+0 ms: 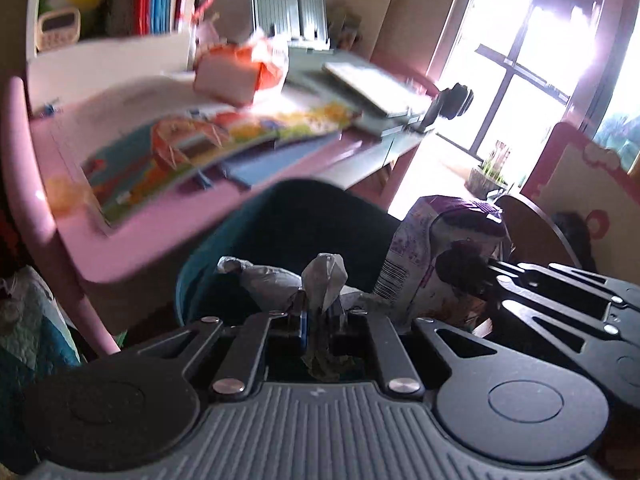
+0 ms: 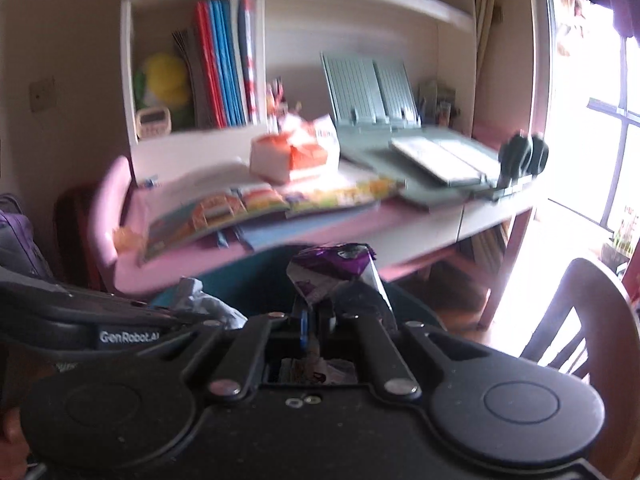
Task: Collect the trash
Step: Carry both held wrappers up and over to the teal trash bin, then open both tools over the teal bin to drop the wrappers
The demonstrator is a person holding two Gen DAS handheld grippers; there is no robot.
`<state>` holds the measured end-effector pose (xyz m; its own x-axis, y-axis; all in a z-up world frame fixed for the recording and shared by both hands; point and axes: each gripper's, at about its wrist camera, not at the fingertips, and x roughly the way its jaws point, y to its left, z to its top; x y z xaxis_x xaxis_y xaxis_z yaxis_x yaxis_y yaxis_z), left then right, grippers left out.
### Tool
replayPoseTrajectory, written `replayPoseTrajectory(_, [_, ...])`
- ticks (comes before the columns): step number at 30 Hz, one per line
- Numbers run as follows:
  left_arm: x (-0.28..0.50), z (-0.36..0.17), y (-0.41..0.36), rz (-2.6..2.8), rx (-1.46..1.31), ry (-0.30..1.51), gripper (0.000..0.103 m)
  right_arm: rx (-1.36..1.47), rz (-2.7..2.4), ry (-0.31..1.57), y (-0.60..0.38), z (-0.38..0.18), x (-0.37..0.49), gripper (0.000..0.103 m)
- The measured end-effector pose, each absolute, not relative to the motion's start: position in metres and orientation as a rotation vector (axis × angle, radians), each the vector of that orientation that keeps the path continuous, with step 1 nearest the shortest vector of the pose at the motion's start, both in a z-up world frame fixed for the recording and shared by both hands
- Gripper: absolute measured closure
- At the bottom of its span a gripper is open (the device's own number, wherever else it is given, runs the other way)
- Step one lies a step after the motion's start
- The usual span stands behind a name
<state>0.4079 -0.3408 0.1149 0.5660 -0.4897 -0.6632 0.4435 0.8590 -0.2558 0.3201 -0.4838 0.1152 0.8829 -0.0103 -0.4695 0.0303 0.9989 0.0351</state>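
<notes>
The left gripper [image 1: 320, 312] has its jaws pinching a crumpled grey plastic wrapper [image 1: 324, 280], held in the air in front of a dark teal chair [image 1: 280, 216]. Just beside it, the right gripper [image 2: 316, 316] has its jaws pinching a purple and white snack bag [image 2: 332, 268]. Behind both stands the pink table [image 2: 184, 256], with a colourful picture book [image 2: 224, 208] and an orange and white pack [image 2: 288, 156] on it.
</notes>
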Motion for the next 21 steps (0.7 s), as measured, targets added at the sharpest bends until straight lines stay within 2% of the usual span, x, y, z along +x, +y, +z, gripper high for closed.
replayPoseTrajectory(6, [0.419,0.091,-0.358,-0.517,0.022,0.876,0.094,0.089,-0.011,0.599,-0.492,0.095,0.334,0.089])
replayPoseTrajectory(13, [0.415,0.086,-0.363,-0.524,0.054,0.876,0.094,0.13,-0.027,0.633,-0.498,0.081,0.332,0.085])
replayPoseTrajectory(16, [0.415,0.087,-0.364,-0.529,0.047,0.879,0.088,0.134,-0.033,0.635,-0.499,0.082,0.329,0.078])
replayPoseTrajectory(20, [0.41,0.09,-0.364,-0.518,0.05,0.863,0.066,0.128,-0.041,0.621,-0.498,0.089,0.32,0.074])
replayPoseTrajectory(21, [0.408,0.091,-0.364,-0.517,0.055,0.856,0.063,0.126,-0.044,0.618,-0.498,0.091,0.318,0.073])
